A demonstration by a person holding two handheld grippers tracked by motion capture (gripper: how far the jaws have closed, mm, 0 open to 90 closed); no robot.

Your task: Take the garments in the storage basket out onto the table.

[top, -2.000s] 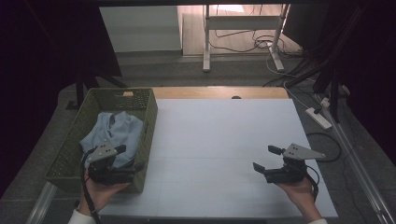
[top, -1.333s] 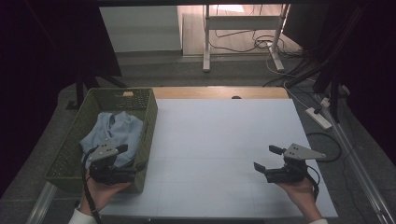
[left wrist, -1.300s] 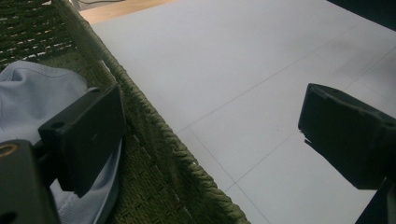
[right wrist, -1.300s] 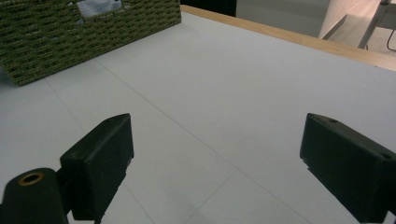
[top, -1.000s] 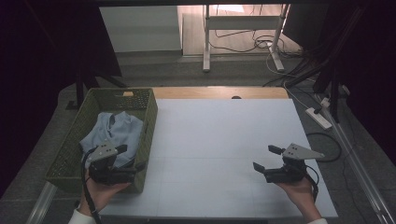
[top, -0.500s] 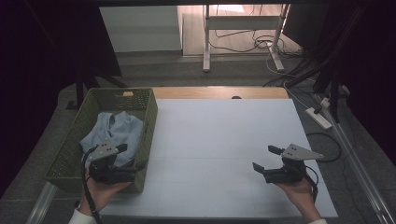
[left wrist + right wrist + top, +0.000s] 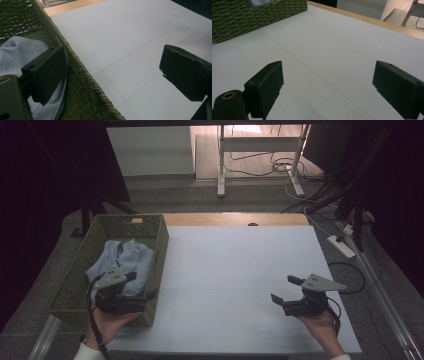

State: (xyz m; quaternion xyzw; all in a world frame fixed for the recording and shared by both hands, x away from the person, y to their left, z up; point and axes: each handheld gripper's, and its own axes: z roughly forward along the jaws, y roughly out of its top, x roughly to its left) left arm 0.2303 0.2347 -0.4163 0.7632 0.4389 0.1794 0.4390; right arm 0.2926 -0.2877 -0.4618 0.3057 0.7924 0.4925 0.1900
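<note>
Green woven basket (image 7: 75, 285): stood at the table's 9 o'clock edge, on the white tabletop (image 7: 235, 270). Light blue cloth (image 7: 122, 262): lay crumpled inside the basket, toward its 12 o'clock half. Left gripper (image 7: 140, 287): held at the basket's 5 o'clock corner, jaws spread wide and straddling the basket's wall, one over the cloth, one over the tabletop; gripping nothing. Right gripper (image 7: 285, 290): held at the table's 4 o'clock area, well apart from the basket, jaws wide apart, empty.
</note>
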